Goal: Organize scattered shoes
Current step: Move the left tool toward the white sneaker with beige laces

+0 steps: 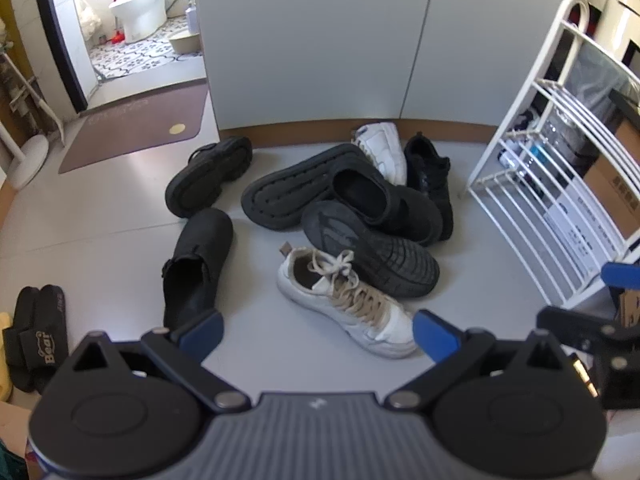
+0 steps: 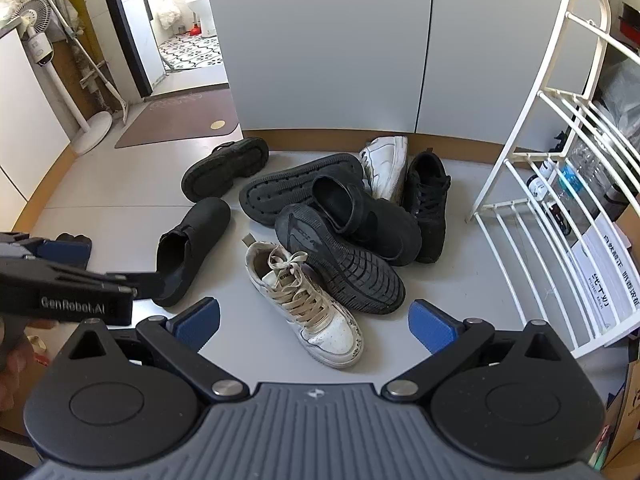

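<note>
Shoe pile (image 2: 320, 216) left of rack (image 2: 560, 200)

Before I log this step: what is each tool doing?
Left tool: open, holding nothing, above the floor by the shoes.
Right tool: open, holding nothing.

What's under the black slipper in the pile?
The black slipper lies on an upturned black sole and a treaded sneaker sole. Anything beneath them is hidden.
</note>
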`<state>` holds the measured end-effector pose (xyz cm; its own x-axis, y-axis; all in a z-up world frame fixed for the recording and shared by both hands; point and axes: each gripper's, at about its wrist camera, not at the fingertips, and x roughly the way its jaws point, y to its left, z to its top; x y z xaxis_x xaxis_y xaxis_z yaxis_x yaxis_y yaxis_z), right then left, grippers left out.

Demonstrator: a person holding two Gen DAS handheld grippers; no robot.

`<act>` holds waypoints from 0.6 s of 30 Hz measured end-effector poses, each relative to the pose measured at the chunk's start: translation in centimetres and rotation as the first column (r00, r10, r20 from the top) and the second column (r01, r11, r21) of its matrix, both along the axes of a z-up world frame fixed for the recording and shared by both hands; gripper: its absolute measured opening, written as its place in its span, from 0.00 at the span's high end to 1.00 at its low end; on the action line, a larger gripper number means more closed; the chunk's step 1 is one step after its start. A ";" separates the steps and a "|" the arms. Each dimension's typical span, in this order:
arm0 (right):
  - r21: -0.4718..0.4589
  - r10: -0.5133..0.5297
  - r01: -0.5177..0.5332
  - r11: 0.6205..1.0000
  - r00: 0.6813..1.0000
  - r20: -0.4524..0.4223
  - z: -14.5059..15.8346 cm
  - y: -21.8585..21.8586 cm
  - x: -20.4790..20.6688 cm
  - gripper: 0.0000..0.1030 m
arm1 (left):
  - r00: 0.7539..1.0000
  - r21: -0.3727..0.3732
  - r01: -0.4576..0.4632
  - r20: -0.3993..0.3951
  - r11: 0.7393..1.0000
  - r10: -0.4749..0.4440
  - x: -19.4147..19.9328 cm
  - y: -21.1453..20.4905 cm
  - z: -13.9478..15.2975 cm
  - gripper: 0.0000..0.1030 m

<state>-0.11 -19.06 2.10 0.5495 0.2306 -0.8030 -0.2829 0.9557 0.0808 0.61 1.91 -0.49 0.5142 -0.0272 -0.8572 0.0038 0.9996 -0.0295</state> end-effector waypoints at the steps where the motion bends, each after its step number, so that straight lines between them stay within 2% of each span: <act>1: -0.002 -0.001 0.001 1.000 1.000 0.003 0.0 -0.1 0.0 0.00 | 1.000 -0.003 -0.002 -0.003 1.000 0.002 0.1 0.1 0.0 0.03; 12: 0.002 -0.025 0.025 1.000 1.000 0.000 -0.3 -1.8 0.7 0.00 | 1.000 -0.038 -0.012 0.004 0.999 0.012 0.7 0.7 0.2 0.04; 18: -0.004 -0.033 0.033 0.999 0.999 -0.007 -0.5 -2.2 1.0 0.00 | 1.000 -0.005 -0.005 0.016 1.000 0.005 1.1 0.8 0.2 0.05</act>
